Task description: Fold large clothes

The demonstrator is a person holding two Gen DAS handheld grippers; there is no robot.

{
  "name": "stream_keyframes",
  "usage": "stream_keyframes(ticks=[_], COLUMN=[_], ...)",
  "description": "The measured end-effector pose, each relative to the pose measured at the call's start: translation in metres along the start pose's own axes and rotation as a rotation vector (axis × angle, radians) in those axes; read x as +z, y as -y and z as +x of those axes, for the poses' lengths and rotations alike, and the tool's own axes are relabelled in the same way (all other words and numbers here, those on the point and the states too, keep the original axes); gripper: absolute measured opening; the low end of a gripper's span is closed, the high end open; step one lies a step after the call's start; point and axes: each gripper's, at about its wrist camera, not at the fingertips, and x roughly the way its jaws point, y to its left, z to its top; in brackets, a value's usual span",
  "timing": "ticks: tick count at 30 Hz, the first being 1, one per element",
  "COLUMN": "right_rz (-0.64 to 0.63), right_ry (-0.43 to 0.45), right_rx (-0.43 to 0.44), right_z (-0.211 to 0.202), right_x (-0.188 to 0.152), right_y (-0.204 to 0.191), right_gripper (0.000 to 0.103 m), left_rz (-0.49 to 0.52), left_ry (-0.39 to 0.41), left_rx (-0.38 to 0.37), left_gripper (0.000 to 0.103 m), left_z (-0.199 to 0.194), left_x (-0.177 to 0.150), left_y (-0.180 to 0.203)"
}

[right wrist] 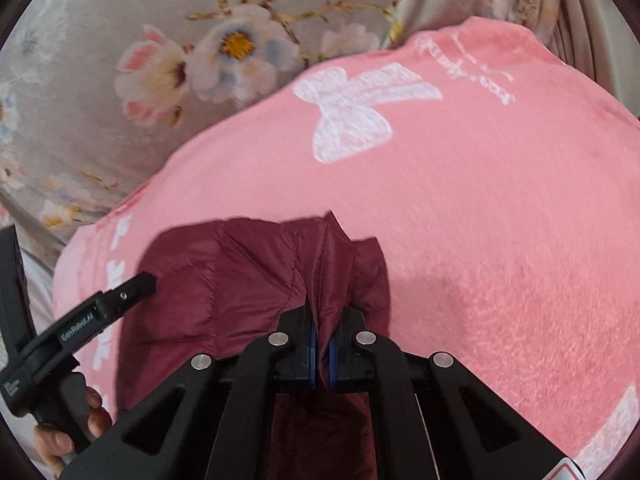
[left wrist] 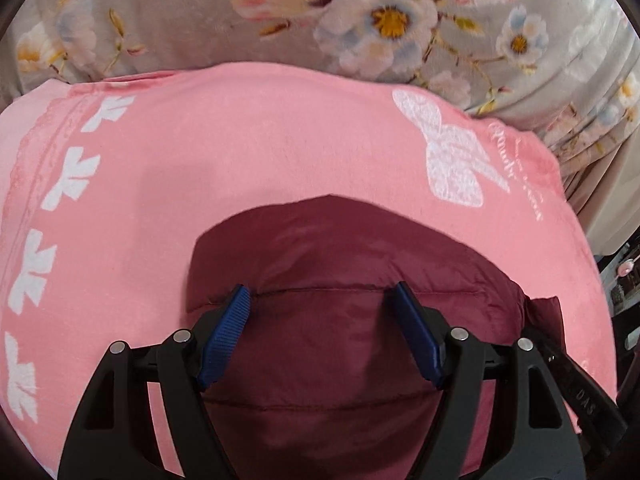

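The maroon quilted jacket (right wrist: 240,280) lies bunched on a pink blanket (right wrist: 480,200), folding barely begun by my reckoning. My right gripper (right wrist: 322,354) pinches a pleat of it; my left gripper (left wrist: 320,332) hovers spread above, empty.

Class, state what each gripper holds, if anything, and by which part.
The right gripper pinches a bunched fold at the maroon puffer garment's edge. The left gripper holds nothing, open above it.

1. Both views are evenly and softly lit, with no glare.
2. A faint shadow lies on the pink blanket (left wrist: 280,152) beside the dark red jacket (left wrist: 340,264).
3. Fisheye bending curves the edges; the corners go black.
4. The right view is slightly blurred, especially at the far flowered sheet (right wrist: 100,80).
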Motion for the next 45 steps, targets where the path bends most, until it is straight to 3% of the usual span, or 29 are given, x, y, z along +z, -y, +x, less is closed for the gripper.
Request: stream_keyframes(ticks=[7, 22, 29, 33, 35, 38, 42, 45], right_rz=[-0.073, -0.119, -0.084, -0.027, 0.01, 0.049, 0.1, 0.139], right_ry=[0.034, 0.118, 0.12, 0.107, 0.066, 0.061, 0.092, 0.081], right_rx=[-0.049, -0.084, -0.044, 0.043, 0.084, 0.07, 0.094, 0.046], right_z=[0.023, 0.04, 0.04, 0.038, 0.032, 0.009, -0.005, 0.006], right_x=[-0.018, -0.039, -0.039, -0.037, -0.033, -0.022, 0.003, 0.023], right_y=[-0.008, -0.009, -0.002, 0.011, 0.019, 0.022, 0.018, 0.007], right_gripper=[0.005, 0.006, 0.004, 0.005, 0.007, 0.024, 0.031, 0.041], left_rz=[0.048, 0.084, 0.093, 0.083, 0.074, 0.019, -0.066, -0.113], left_ry=[0.035, 0.104, 0.123, 0.117, 0.099, 0.09, 0.109, 0.103], left_rx=[0.102, 0.173, 0.191, 0.164, 0.135, 0.086, 0.088, 0.114], left_gripper=[0.08, 0.092, 0.094, 0.094, 0.094, 0.094, 0.094, 0.094], left_z=[0.021, 0.036, 0.039, 0.036, 0.03, 0.007, -0.009, -0.003], left_x=[-0.014, -0.026, -0.03, -0.029, -0.027, -0.015, 0.017, 0.042], left_y=[0.007, 0.011, 0.012, 0.008, 0.003, -0.02, -0.044, -0.05])
